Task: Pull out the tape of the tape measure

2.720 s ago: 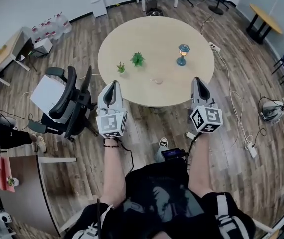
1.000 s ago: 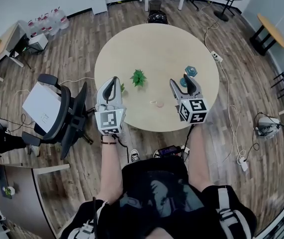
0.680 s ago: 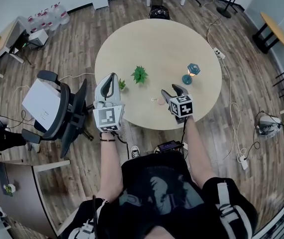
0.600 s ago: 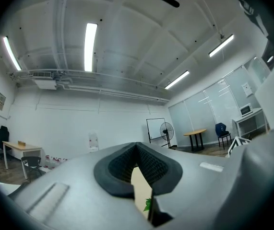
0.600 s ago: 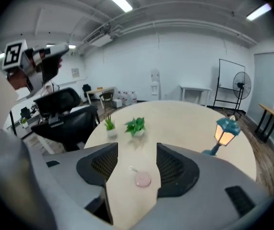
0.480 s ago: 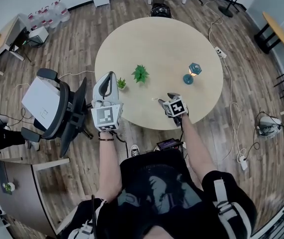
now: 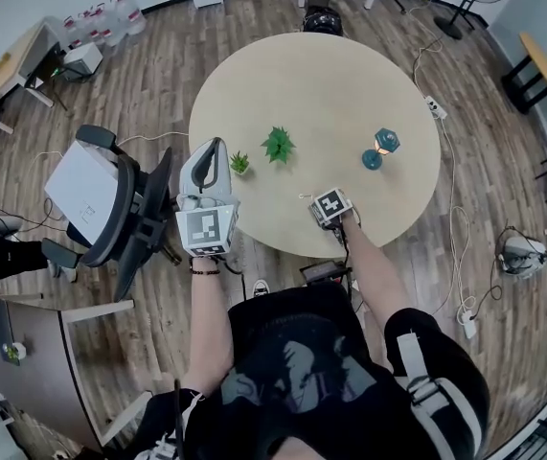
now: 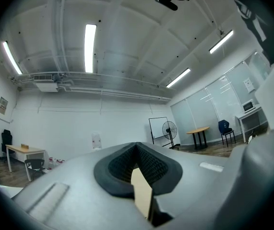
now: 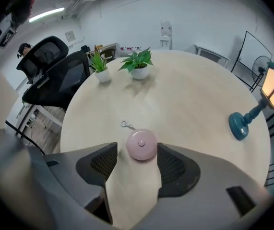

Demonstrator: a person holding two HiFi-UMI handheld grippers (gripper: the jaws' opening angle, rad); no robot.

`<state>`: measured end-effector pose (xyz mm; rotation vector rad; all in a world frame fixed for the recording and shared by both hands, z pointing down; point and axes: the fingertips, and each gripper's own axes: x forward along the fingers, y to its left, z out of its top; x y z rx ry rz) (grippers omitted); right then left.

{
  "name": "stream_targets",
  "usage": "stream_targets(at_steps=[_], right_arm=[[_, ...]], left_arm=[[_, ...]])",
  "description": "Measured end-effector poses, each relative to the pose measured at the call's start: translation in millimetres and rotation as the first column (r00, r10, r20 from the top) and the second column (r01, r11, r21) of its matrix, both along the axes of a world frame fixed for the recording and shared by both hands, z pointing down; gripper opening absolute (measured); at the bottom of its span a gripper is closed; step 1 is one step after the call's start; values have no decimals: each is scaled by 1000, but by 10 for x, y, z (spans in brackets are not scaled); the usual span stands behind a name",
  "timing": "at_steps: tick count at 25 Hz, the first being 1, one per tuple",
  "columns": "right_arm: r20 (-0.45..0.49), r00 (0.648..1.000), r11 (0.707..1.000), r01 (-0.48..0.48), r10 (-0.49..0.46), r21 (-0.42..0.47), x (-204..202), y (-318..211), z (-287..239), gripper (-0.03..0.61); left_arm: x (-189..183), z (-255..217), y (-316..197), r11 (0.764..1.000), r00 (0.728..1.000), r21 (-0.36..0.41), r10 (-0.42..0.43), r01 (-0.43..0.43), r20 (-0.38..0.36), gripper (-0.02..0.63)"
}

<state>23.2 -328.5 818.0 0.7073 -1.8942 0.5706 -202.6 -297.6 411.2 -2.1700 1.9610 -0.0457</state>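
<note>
A round pink tape measure lies flat on the light wooden round table, near its front edge, with its small metal pull ring lying just beyond it. My right gripper points steeply down at it and is open, with one jaw on each side of the disc and a gap on the left. In the head view the right gripper hides the tape measure. My left gripper hovers shut and empty at the table's left edge, pointing level; in the left gripper view the left gripper faces the far wall.
Two small potted plants stand mid-table, left of a blue lantern lamp. A black office chair sits at the table's left, beside my left gripper. Cables and a power strip lie on the floor at right.
My right gripper has dropped from above the table down to its surface and tipped downward, ending astride the pink tape measure. The left gripper has stayed almost in place, shut.
</note>
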Motion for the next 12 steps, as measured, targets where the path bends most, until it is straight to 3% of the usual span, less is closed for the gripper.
stream_targets(at_steps=[6, 8, 12], right_arm=[[-96, 995, 1000, -11, 12, 7, 60, -99, 120, 264], [-76, 997, 999, -33, 33, -5, 41, -116, 134, 221], [-26, 999, 999, -36, 37, 29, 23, -148, -6, 218]], left_arm=[[-27, 10, -23, 1000, 1000, -6, -11, 11, 8, 2], [-27, 13, -39, 1000, 1000, -6, -9, 9, 3, 2], [24, 45, -79, 1000, 1000, -17, 2, -2, -1, 2]])
